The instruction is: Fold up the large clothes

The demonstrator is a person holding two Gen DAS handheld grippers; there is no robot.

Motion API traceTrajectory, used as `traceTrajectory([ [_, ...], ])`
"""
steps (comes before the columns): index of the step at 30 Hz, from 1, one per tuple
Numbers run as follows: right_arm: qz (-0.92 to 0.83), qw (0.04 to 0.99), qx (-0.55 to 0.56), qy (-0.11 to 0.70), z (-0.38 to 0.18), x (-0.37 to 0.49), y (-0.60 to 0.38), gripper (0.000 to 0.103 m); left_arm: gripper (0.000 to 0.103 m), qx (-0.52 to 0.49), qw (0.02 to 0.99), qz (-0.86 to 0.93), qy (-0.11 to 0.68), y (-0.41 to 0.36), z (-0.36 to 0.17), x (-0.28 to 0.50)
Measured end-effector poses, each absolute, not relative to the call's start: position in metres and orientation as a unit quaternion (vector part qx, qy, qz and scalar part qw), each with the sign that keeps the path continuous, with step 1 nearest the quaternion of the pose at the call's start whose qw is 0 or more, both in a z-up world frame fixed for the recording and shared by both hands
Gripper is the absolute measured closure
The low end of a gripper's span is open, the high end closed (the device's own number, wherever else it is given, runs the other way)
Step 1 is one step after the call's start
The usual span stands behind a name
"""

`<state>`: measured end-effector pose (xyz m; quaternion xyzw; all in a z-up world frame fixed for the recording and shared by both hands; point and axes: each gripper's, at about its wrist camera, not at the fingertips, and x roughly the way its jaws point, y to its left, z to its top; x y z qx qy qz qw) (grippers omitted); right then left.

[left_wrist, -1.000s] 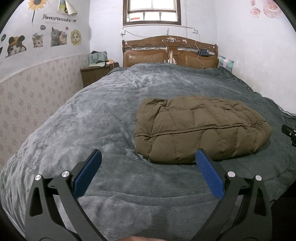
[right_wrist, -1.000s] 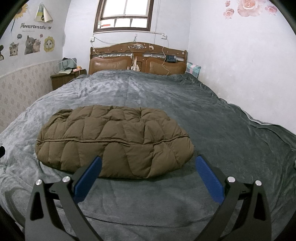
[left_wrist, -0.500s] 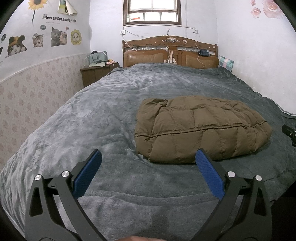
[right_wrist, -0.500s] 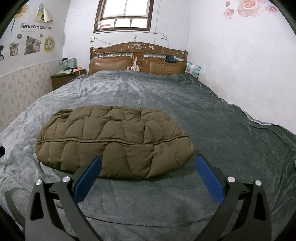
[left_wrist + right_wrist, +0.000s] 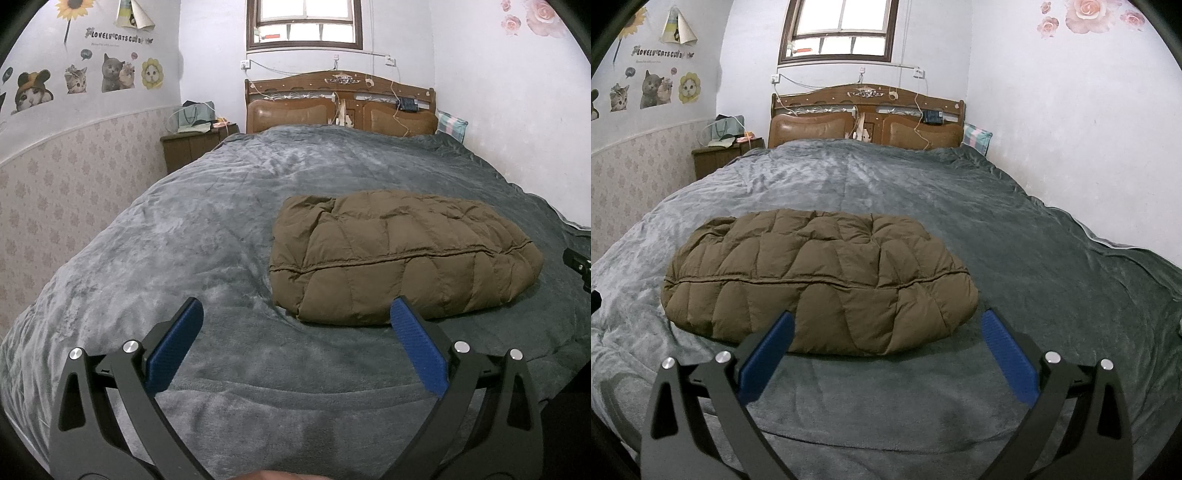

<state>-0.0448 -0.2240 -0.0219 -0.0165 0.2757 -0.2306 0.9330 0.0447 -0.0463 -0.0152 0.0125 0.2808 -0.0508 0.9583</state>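
The brown quilted jacket (image 5: 820, 280) lies as a compact, puffy bundle on the grey blanket (image 5: 166, 236) of the bed, toward the foot end and well short of the headboard (image 5: 866, 118). A seam runs along its near side, and its outline reads as already doubled over. In my judgement the fold is at or near completion.

Your left gripper (image 5: 295, 325) is released, jaws spread wide, holding nothing; it hovers above the blanket short of the bundle's left corner. Your right gripper (image 5: 886, 332) is likewise released and empty, its jaws straddling the near right edge of the bundle without touching it.

If you judge one more fold necessary, take the two near corners low at the seam line, pinch through all layers, and lift both ends together. The fill is springy and will likely push the layers apart, so press the bundle flat after laying it over. Keep the blanket out of the jaws; its pile sits directly under the jacket's edge. If you judge it finished, withdraw both grippers straight back.
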Motion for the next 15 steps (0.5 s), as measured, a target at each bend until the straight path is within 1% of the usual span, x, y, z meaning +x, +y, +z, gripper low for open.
traceTrajectory([
  [15,-0.231,0.933,-0.017,0.277,-0.0227,-0.0452,-0.2239,0.002,0.003,0.011,0.956,-0.046,0.288,-0.047,-0.0158,0.046],
])
